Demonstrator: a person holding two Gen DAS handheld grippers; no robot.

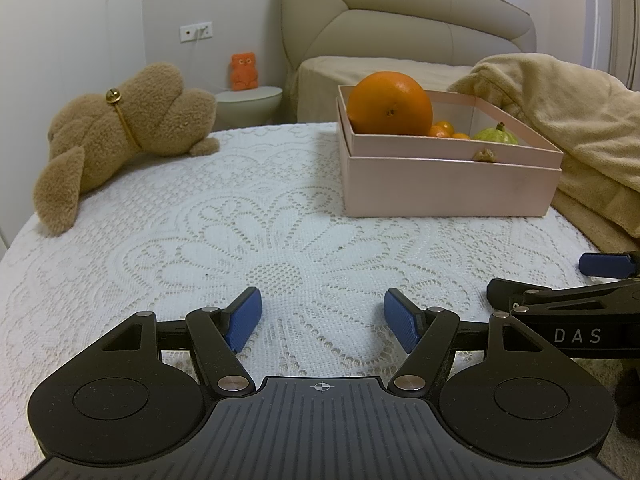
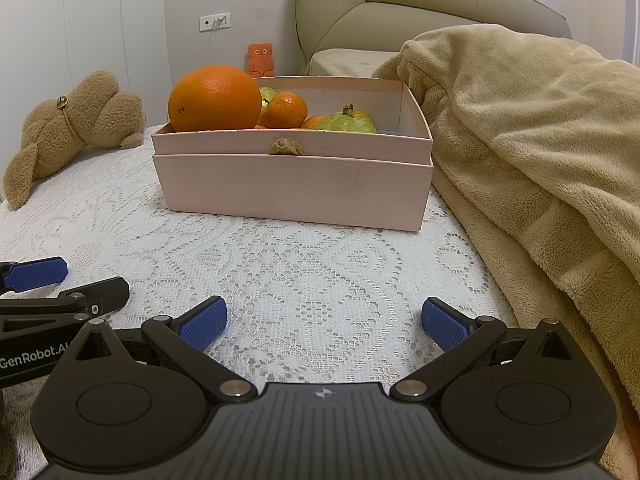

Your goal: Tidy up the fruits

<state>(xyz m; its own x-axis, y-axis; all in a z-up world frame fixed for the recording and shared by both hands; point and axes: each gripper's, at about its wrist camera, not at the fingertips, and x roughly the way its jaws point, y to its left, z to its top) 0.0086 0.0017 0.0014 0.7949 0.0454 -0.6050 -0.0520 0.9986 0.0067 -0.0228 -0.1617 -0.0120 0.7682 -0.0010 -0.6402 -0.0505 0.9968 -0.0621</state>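
A pink box (image 1: 448, 184) (image 2: 292, 188) stands on the white lace tablecloth (image 1: 248, 240) (image 2: 304, 264). In it lie a big orange (image 1: 390, 104) (image 2: 215, 98), small tangerines (image 1: 442, 129) (image 2: 286, 110) and a green guava (image 1: 495, 135) (image 2: 347, 122). My left gripper (image 1: 322, 320) is open and empty, low over the cloth, well short of the box; it also shows at the left edge of the right wrist view (image 2: 60, 284). My right gripper (image 2: 323, 324) is open and empty in front of the box; it shows at the right edge of the left wrist view (image 1: 568, 284).
A brown plush toy (image 1: 116, 132) (image 2: 68, 128) lies at the table's far left. A beige blanket (image 1: 568, 128) (image 2: 532, 152) is heaped right of the box. Behind are a beige headboard (image 1: 400, 20), a round side table (image 1: 248, 106) and an orange figurine (image 1: 243, 71) (image 2: 261, 59).
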